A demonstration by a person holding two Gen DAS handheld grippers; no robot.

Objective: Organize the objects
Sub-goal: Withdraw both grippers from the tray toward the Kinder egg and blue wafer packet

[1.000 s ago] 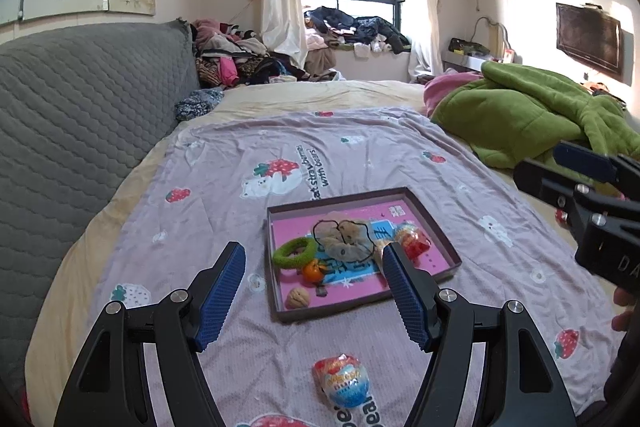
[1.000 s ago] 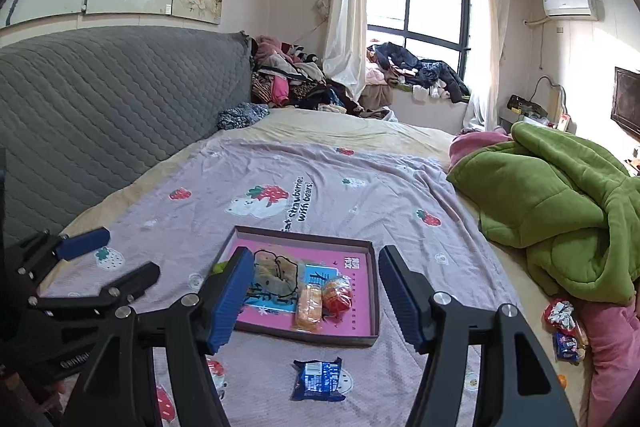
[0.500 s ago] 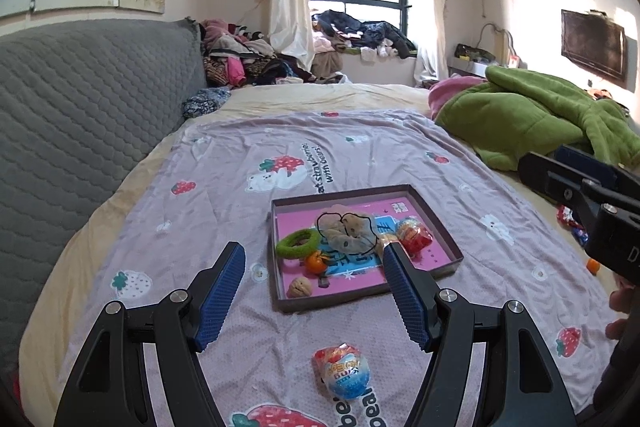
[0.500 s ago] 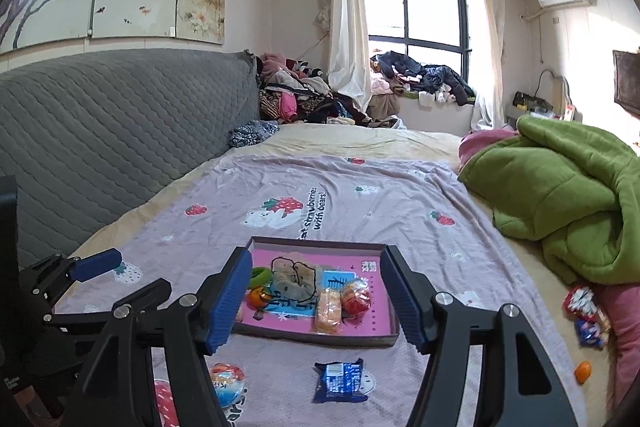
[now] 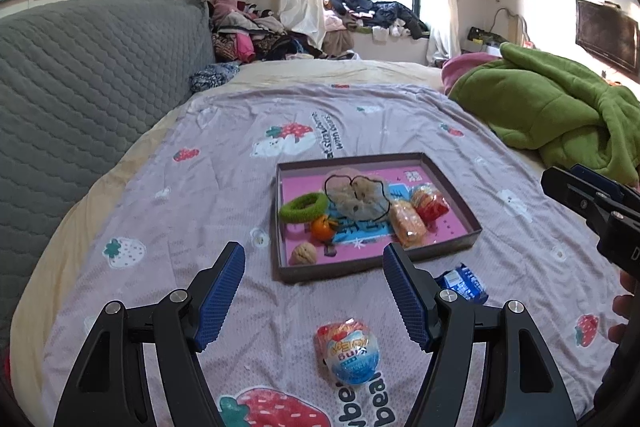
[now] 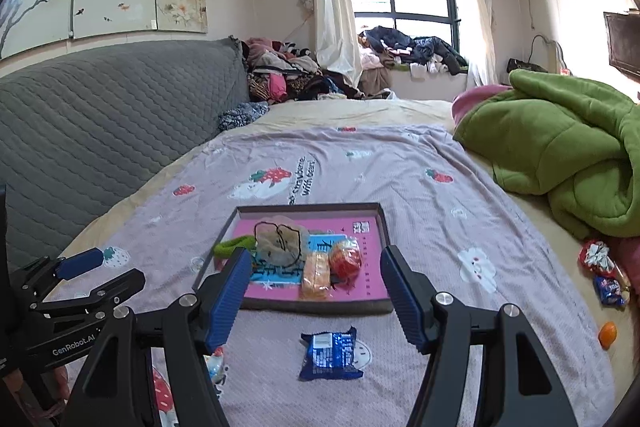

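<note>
A shallow brown box (image 5: pixel 454 187) (image 6: pixel 385 227) with a pink floor lies on the lilac bedspread. It holds a green hair ring (image 5: pixel 303 207), a beige scrunchie (image 5: pixel 356 195), a small orange (image 5: pixel 322 228), a walnut (image 5: pixel 303 253), an orange snack pack (image 5: pixel 407 223) and a red snack (image 5: pixel 430 202). A blue-and-red egg-shaped sweet (image 5: pixel 347 351) lies on the bedspread just ahead of my left gripper (image 5: pixel 314 301), which is open and empty. A blue snack packet (image 6: pixel 331 354) (image 5: pixel 462 282) lies ahead of my right gripper (image 6: pixel 316 301), also open and empty.
A green blanket (image 6: pixel 560 155) is heaped on the right of the bed. Loose wrapped sweets (image 6: pixel 604 275) and a small orange (image 6: pixel 608 334) lie at the right edge. A grey quilted headboard (image 5: pixel 80 99) bounds the left side. Piled clothes (image 6: pixel 288 75) fill the far corner.
Both grippers have drawn back and tilted slightly, so the box sits further ahead and the blue packet now shows in the left wrist view. Both stay open.
</note>
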